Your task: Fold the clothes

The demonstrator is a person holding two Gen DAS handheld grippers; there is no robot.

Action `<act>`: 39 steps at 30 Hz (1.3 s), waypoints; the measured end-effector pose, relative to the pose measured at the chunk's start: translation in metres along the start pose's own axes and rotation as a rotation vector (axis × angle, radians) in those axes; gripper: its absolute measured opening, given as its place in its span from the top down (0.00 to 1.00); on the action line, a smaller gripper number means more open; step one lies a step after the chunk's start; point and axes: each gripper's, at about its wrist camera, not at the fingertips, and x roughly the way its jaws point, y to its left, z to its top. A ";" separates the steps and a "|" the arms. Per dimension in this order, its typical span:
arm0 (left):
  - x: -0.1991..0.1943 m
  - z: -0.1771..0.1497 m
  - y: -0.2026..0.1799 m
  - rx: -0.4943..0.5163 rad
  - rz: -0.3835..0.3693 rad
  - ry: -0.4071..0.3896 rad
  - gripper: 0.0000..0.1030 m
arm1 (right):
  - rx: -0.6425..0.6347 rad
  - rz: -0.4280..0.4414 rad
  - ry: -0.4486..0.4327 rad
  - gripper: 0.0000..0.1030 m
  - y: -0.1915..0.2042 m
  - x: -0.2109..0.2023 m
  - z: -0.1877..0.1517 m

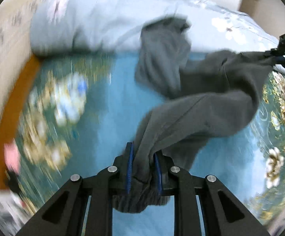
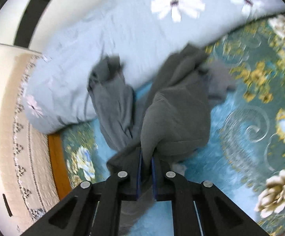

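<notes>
Grey garment [image 1: 201,102] — pinched by left gripper [image 1: 143,157], right gripper [image 2: 146,157]

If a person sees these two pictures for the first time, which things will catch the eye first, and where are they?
First comes the dark grey garment, bunched in the middle and clamped at one end by the left gripper and at another by the right gripper. Under it lies the blue bedspread with gold flowers. Behind it lies a pale blue quilt with white blossoms.
</notes>
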 end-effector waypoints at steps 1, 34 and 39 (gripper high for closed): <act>-0.007 0.011 -0.006 0.048 0.033 -0.048 0.81 | -0.005 0.003 -0.020 0.91 -0.005 -0.012 -0.002; -0.006 -0.101 0.028 -0.327 0.123 0.326 0.62 | 0.218 -0.104 0.143 0.51 -0.167 -0.022 -0.087; -0.010 -0.103 0.032 -0.374 0.120 0.365 0.62 | 0.189 -0.103 0.168 0.51 -0.162 -0.010 -0.084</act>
